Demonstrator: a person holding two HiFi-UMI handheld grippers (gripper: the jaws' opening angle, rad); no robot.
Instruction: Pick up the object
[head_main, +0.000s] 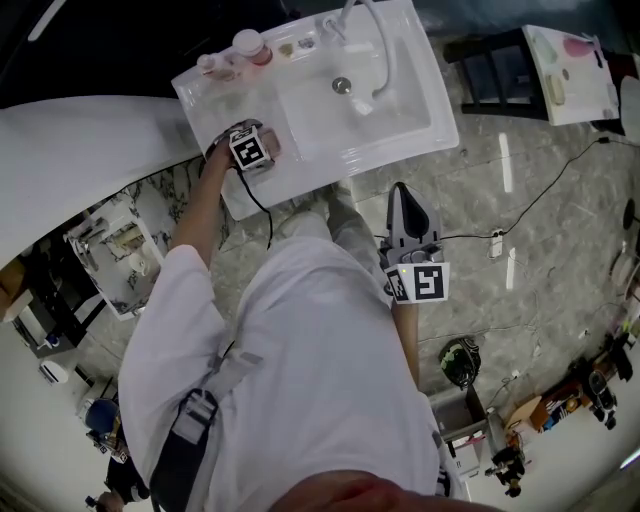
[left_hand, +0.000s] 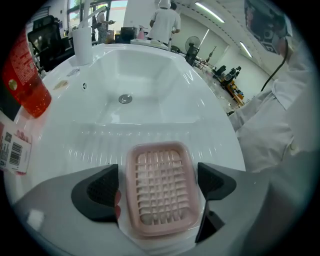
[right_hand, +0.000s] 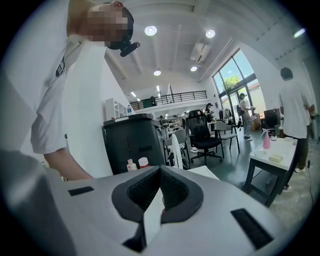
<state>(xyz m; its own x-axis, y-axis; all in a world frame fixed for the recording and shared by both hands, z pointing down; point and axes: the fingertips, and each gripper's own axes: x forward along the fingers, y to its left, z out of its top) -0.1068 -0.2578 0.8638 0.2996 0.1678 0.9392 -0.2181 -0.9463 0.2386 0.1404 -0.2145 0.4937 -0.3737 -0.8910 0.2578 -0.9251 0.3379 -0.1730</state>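
A pink slotted soap dish lies flat on the ribbed drainboard of the white sink, in front of the basin. My left gripper points steeply down over it, open, one pad on each long side of the dish; a narrow gap shows at the left pad. In the head view that left gripper is over the sink's front left part, and its marker cube hides the dish. My right gripper hangs beside the person's hip over the floor. In its own view the right gripper is shut, with nothing between the pads.
A red bottle and a labelled bottle stand at the sink's left edge, seen from above as bottles at the back corner. The tap arches over the basin's drain. A black stool and cables lie to the right.
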